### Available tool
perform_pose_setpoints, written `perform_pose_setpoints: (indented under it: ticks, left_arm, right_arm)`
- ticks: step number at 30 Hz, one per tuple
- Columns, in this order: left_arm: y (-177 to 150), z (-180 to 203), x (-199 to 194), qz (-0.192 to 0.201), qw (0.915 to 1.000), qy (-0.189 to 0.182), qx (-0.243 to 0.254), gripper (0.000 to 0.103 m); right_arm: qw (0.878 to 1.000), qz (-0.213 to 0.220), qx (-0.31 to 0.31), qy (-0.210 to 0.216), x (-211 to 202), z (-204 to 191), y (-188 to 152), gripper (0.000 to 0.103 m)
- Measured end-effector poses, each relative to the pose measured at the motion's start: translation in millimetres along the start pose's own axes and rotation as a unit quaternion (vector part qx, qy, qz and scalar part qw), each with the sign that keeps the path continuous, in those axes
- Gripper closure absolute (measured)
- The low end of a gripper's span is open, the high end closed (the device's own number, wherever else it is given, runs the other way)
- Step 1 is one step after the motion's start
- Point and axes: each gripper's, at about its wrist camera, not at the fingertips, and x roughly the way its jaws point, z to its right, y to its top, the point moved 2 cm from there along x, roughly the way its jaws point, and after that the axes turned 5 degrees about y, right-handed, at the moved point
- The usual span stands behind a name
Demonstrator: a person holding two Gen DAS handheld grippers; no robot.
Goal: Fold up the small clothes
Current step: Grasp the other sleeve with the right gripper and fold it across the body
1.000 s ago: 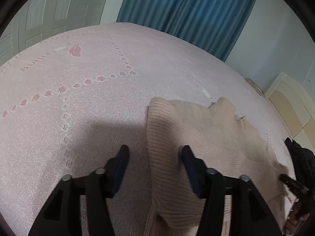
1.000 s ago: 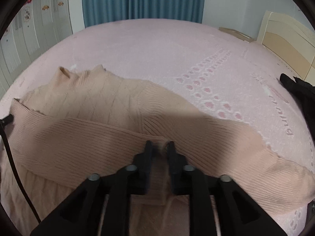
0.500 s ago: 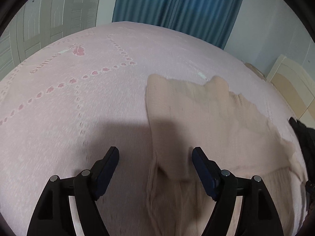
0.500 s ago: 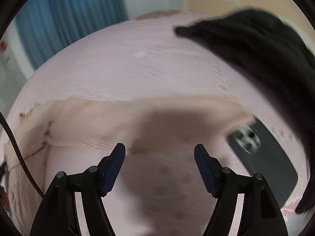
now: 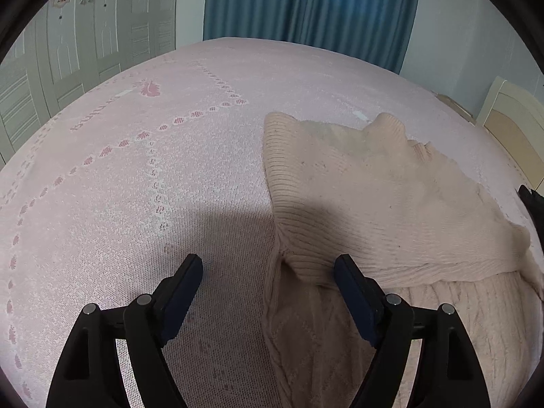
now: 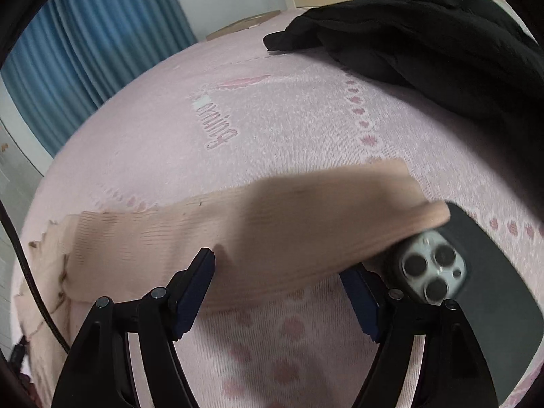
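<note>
Sleeve [image 6: 258,231] blurred, covers phone [image 6: 476,272] corner; black garment [image 6: 425,34] cut off at frame edge.

Around me, not for folding: pink bedspread [image 5: 204,176] with rows of darker pink motifs and lettering; blue curtain [image 5: 306,6] behind the bed; pale panelled wardrobe doors [image 5: 78,44] with small decorations; cream headboard [image 5: 513,136]; black garment [image 6: 425,34] heaped on the bed; dark phone [image 6: 476,289] lying camera-side up; black cable [image 6: 30,272] at the edge.

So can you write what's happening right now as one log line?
left hand-held gripper: open over sweater | right hand-held gripper: open at sleeve | phone beside sleeve
</note>
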Motion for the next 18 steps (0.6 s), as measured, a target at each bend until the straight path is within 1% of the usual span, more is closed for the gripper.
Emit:
perform_pose_setpoints:
  ticks: [1,2,3,4,6,8,11,13,14,16,18]
  left_arm:
    - [0,0,0,0.0,1.0,-0.001,-0.001,0.024]
    - [0,0,0,0.0,1.0,-0.003,-0.002,0.024]
    - [0,-1,-1,0.001,1.0,-0.004,-0.004,0.024]
    - [0,-1,-1,0.001,1.0,-0.006,-0.005,0.024]
    - [0,-4,-1,0.003,0.9999,-0.011,-0.011,0.024]
    - [0,-8,-3,0.006,0.9996,-0.018,-0.022,0.024]
    - [0,-23,-5,0.007,0.9978,-0.032,-0.057,0.024]
    - [-3,-34,-9,0.005,0.9959,-0.045,-0.078,0.024]
    - [-4,-38,-11,0.005,0.9956,-0.047,-0.081,0.024]
    - [-9,-50,-18,0.002,0.996,-0.038,-0.08,0.024]
    - [-12,-63,-22,-0.001,0.9958,-0.035,-0.084,0.024]
  right_arm:
    - [1.0,0.003,-0.007,-0.008,1,-1,3,0.07]
    - [1.0,0.003,-0.015,-0.011,0,-3,5,0.083]
    - [1.0,0.0,-0.022,-0.007,0,-5,6,0.094]
    - [1.0,0.003,-0.026,-0.008,-3,-8,9,0.096]
    - [0.999,0.021,-0.038,-0.022,-13,-16,13,0.097]
    - [0.996,0.043,-0.063,-0.039,-28,-32,17,0.097]
    - [0.99,0.078,-0.102,-0.057,-54,-64,22,0.097]
    - [0.984,0.1,-0.134,-0.068,-72,-92,25,0.097]
    - [0.98,0.11,-0.148,-0.07,-80,-107,27,0.097]
    - [0.974,0.126,-0.175,-0.07,-95,-141,29,0.097]
    - [0.969,0.138,-0.194,-0.059,-108,-176,30,0.097]
